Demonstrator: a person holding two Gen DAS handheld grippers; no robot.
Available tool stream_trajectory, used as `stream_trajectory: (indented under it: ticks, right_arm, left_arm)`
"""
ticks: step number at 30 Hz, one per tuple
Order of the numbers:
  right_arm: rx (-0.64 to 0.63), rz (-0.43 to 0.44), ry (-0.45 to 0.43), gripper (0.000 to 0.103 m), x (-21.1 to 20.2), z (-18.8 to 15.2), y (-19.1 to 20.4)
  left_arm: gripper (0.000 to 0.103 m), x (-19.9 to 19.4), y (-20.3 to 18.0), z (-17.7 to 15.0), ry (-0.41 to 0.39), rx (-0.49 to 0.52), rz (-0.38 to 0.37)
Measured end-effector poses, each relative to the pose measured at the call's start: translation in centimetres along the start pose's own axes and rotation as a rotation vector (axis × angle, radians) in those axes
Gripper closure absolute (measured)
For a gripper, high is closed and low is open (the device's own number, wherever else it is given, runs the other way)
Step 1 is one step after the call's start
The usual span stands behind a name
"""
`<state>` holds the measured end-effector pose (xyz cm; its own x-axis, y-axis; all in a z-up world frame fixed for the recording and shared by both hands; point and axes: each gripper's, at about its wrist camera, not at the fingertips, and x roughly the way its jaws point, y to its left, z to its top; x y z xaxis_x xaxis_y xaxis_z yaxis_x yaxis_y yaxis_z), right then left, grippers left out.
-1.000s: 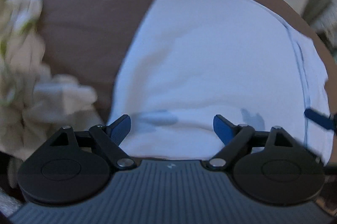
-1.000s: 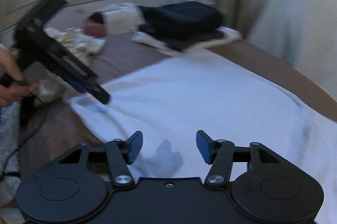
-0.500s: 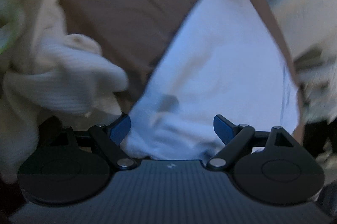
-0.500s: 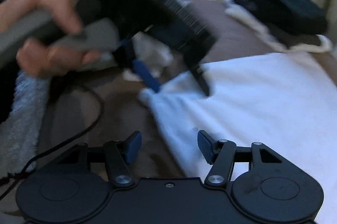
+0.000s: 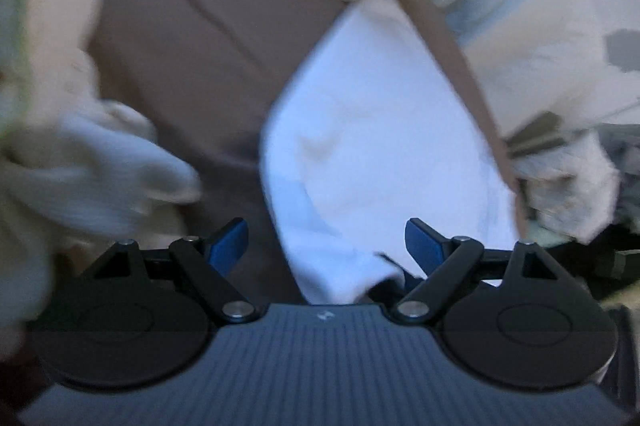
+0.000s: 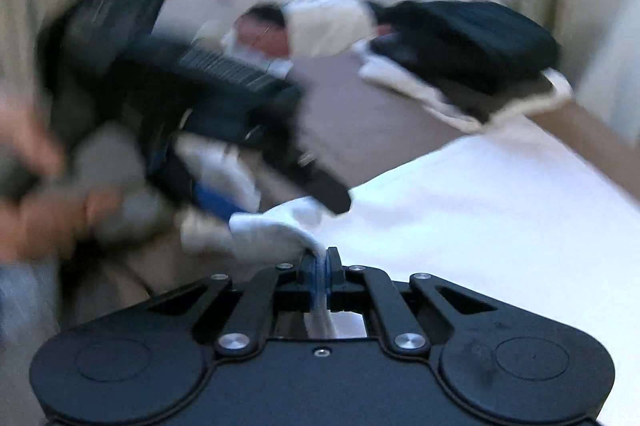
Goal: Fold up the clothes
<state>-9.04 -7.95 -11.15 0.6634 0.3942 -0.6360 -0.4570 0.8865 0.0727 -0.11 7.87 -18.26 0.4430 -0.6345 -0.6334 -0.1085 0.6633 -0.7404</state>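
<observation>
White garment [image 6: 480, 210]: spread on brown bed [image 6: 360, 114]. Right gripper [image 6: 319, 266]: clenched on its near-left corner. Left gripper [image 5: 326, 242]: fingers spread, released, over same corner.

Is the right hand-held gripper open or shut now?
Shut: in the right wrist view the right hand-held gripper has its jaws together, pinching a corner of the white cloth.

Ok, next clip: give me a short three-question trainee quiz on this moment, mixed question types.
1. True or false: the right hand-held gripper is shut on the white garment.
2. The left hand-held gripper is: A) open B) shut on cloth.
3. What colour is the folded item on the pile at the far end of the brown surface?

Key: 1 true; 2 A; 3 black.
</observation>
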Motion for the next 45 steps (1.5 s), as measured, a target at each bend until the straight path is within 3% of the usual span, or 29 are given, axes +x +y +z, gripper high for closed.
stream_trajectory:
  ticks: [4, 6, 7, 8, 11, 14, 18, 20, 25, 29, 36, 40, 45]
  right_arm:
    - [0.180, 0.063, -0.051, 0.099, -1.7, -1.0, -1.7]
    - [0.195, 0.061, -0.046, 0.099, -1.6, -1.7, -1.6]
    - [0.198, 0.061, -0.042, 0.099, -1.3, -2.0, -1.3]
    - [0.201, 0.062, -0.036, 0.099, -0.4, -2.0, -0.9]
    - [0.208, 0.037, 0.001, 0.099, 1.9, -1.9, -1.3]
    - [0.189, -0.002, -0.018, 0.098, 1.0, -1.7, -1.0]
    - [0.269, 0.017, -0.062, 0.099, -0.7, -2.0, -3.1]
    - [0.304, 0.023, -0.078, 0.099, -1.0, -2.4, -3.8]
    - [0.419, 0.058, -0.100, 0.099, -0.5, -3.5, -5.5]
    - [0.518, 0.093, -0.118, 0.099, -0.1, -4.5, -6.8]
    - [0.396, 0.025, -0.123, 0.099, -1.1, -5.2, -5.2]
    - [0.424, 0.033, -0.152, 0.099, -1.3, -5.5, -5.9]
    - [0.474, 0.026, -0.163, 0.099, -1.9, -6.0, -7.1]
  left_arm:
    - [0.017, 2.2, 0.1, -0.4, 0.062, -0.070, -0.116]
    - [0.025, 2.7, 0.2, -0.9, 0.041, -0.080, -0.133]
    - [0.068, 2.8, -0.8, -1.2, 0.024, -0.001, -0.078]
    - [0.092, 2.9, -1.8, -1.5, 0.008, 0.077, -0.024]
    - [0.092, 2.8, -5.9, -3.0, -0.074, 0.311, 0.118]
    - [0.092, 2.5, -7.7, -4.0, -0.118, 0.379, 0.123]
    - [0.092, 2.5, -7.2, -3.7, -0.113, 0.323, -0.001]
    - [0.092, 2.8, -7.2, -3.8, -0.115, 0.311, -0.018]
    - [0.093, 4.4, -8.0, -4.4, -0.144, 0.357, 0.033]
    - [0.093, 4.5, -8.2, -4.6, -0.135, 0.370, 0.025]
    - [0.093, 4.9, -9.2, -6.4, -0.156, 0.496, 0.058]
    - [0.093, 4.9, -9.8, -7.0, -0.186, 0.554, 0.065]
    - [0.093, 6.3, -11.1, -6.9, -0.147, 0.582, 0.064]
